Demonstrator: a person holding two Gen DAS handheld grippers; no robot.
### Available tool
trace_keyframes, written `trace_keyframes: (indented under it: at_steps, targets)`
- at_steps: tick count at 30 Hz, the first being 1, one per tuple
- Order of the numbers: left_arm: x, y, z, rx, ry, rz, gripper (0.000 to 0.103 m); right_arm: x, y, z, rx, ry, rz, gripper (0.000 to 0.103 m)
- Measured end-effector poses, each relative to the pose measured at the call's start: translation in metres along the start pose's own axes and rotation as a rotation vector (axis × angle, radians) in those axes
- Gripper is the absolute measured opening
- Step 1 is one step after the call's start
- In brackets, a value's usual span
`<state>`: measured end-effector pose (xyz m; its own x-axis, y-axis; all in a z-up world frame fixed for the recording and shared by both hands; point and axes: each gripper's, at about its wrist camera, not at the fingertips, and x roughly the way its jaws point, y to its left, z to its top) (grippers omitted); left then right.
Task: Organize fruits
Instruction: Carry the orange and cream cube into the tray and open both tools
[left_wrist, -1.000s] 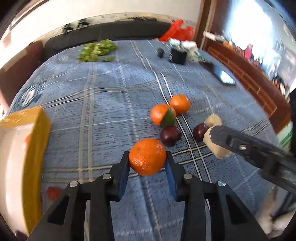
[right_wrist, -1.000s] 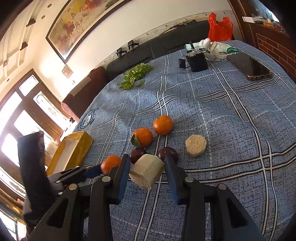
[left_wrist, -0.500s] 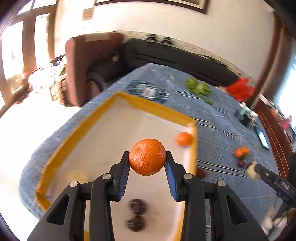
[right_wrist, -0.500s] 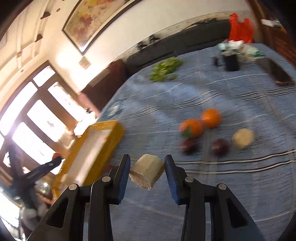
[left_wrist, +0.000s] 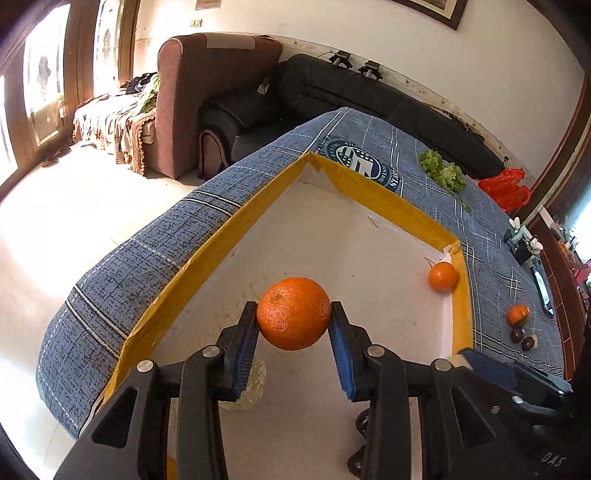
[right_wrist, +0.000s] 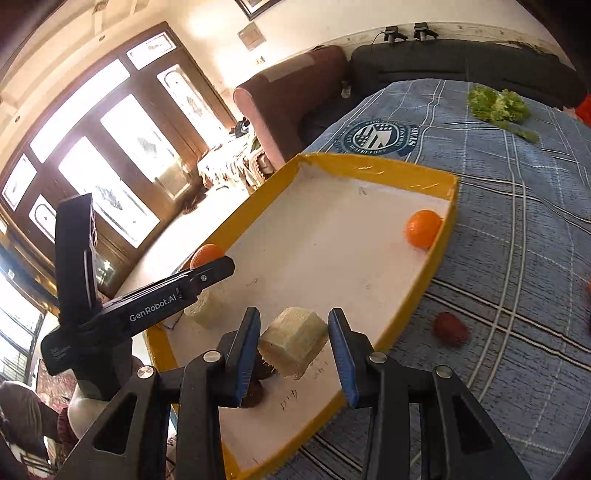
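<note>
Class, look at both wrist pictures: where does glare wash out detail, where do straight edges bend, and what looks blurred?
Left wrist view: floor glares white; tray rim bows. Right wrist view: windows blown out; red fruit on the cloth smeared.

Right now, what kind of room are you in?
Probably a home living room. A brown armchair and a long black sofa stand by the wall, tall glazed doors let in daylight, and a framed picture hangs above.
</note>
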<state>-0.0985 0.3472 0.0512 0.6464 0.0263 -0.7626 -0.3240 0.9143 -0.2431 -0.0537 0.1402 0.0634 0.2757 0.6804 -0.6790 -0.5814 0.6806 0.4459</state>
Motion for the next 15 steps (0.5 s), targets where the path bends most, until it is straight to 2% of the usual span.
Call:
trace_keyframes:
  at_steps: [3, 6, 8, 9, 12, 14, 15]
  targets:
    - [-0.008, 0.010, -0.003, -0.034, -0.013, -0.037, 0.041, 0.021, 0.009, -0.002, -0.021, 0.042, -0.033, 0.043]
    - [-0.019, 0.017, -0.005, -0.083, -0.037, -0.064, 0.056, 0.033, 0.011, -0.003, -0.034, 0.062, -0.071, 0.044]
    - [-0.028, 0.020, -0.005, -0.110, -0.056, -0.090, 0.060, 0.032, 0.010, -0.002, -0.032, 0.067, -0.077, 0.044]
    - [-0.034, 0.022, -0.006, -0.122, -0.065, -0.101, 0.061, 0.026, 0.010, 0.000, -0.028, 0.053, -0.067, 0.044]
    - [-0.052, 0.024, -0.009, -0.150, -0.104, -0.136, 0.072, -0.017, 0.002, 0.006, -0.024, -0.064, -0.058, 0.045]
    - [-0.063, 0.023, -0.012, -0.165, -0.127, -0.164, 0.075, -0.042, -0.014, 0.009, -0.020, -0.124, -0.125, 0.055]
    - [-0.066, 0.021, -0.013, -0.169, -0.133, -0.178, 0.075, -0.052, -0.025, 0.008, -0.019, -0.141, -0.175, 0.056]
